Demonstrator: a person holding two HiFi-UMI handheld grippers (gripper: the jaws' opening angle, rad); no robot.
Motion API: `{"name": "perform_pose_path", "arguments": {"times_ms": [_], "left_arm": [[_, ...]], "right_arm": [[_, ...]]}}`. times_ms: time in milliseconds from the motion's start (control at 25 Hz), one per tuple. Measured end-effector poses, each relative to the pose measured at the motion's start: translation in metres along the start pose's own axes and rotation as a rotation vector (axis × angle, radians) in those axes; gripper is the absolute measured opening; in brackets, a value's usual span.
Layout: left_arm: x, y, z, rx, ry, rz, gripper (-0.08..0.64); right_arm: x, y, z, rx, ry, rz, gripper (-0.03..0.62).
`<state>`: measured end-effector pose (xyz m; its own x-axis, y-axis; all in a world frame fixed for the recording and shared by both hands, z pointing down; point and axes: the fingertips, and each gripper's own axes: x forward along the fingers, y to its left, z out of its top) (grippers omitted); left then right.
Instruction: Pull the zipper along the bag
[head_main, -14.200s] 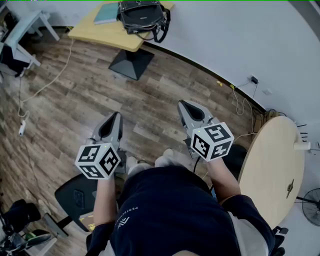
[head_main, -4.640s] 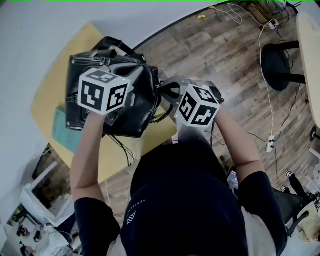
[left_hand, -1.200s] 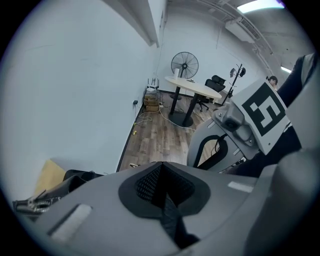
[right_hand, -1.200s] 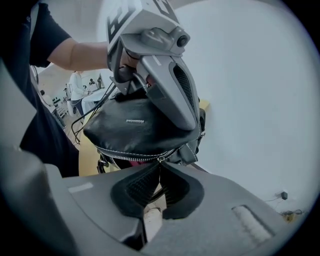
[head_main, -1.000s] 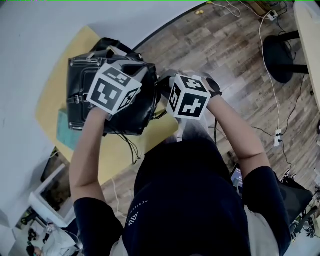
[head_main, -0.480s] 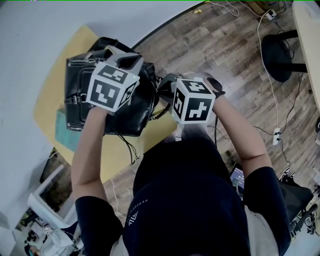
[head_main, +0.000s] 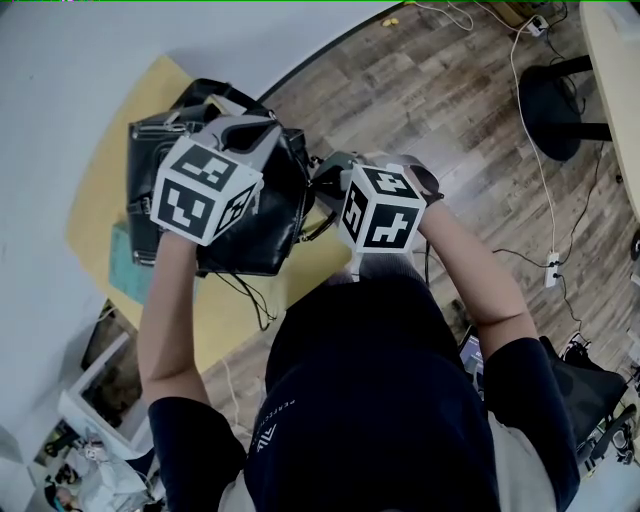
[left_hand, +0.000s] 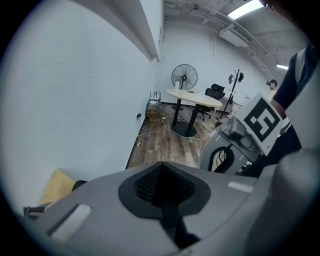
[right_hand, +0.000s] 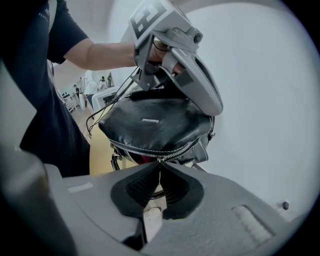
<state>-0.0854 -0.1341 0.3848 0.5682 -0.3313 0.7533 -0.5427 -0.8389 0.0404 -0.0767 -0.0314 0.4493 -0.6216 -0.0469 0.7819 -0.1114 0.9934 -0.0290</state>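
Zipper pull (right_hand: 159, 159) clamped in right gripper (right_hand: 160, 164) at right end of bag (right_hand: 155, 125); left gripper (left_hand: 161, 165) clenched empty above bag.

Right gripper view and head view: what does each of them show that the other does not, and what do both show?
Only the right gripper view shows the zipper across the bag's end, the right gripper shut on the zipper pull, and red lining in the gap. Only the head view shows the teal book at the bag's edge and the wood floor around the table. Both show the black bag and the left gripper over its top.
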Motion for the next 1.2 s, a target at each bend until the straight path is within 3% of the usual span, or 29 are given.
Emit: {"name": "perform_pose_path", "arguments": {"times_ms": [120, 200, 320, 440, 520, 680, 880, 1200], "left_arm": [[-0.003, -0.018, -0.009, 0.036, 0.053, -0.064, 0.102], [-0.001, -0.022, -0.015, 0.073, 0.086, -0.069, 0.112], [0.000, -0.023, -0.016, 0.128, 0.132, -0.063, 0.020], [0.005, -0.039, -0.027, 0.121, 0.210, -0.138, 0.020], [0.011, -0.041, -0.033, 0.139, 0.239, -0.140, 0.021], [0.023, -0.035, -0.040, 0.171, 0.248, -0.118, 0.020], [0.031, -0.030, -0.047, 0.146, 0.247, -0.118, 0.020], [0.031, -0.028, -0.045, 0.148, 0.207, -0.092, 0.020]], "right_arm": [[0.000, -0.002, -0.001, 0.005, -0.003, -0.006, 0.011], [0.001, -0.003, -0.001, 0.001, -0.004, -0.012, 0.011], [0.001, -0.005, 0.000, 0.008, -0.013, -0.030, 0.011], [0.000, -0.006, 0.001, 0.019, -0.018, -0.036, 0.011], [0.001, -0.006, 0.000, 0.018, -0.012, -0.037, 0.011], [0.002, -0.007, -0.001, 0.033, -0.021, -0.038, 0.011], [0.006, -0.008, -0.001, 0.039, -0.014, -0.008, 0.011], [0.005, 0.008, -0.001, -0.051, 0.039, 0.103, 0.011]]}}
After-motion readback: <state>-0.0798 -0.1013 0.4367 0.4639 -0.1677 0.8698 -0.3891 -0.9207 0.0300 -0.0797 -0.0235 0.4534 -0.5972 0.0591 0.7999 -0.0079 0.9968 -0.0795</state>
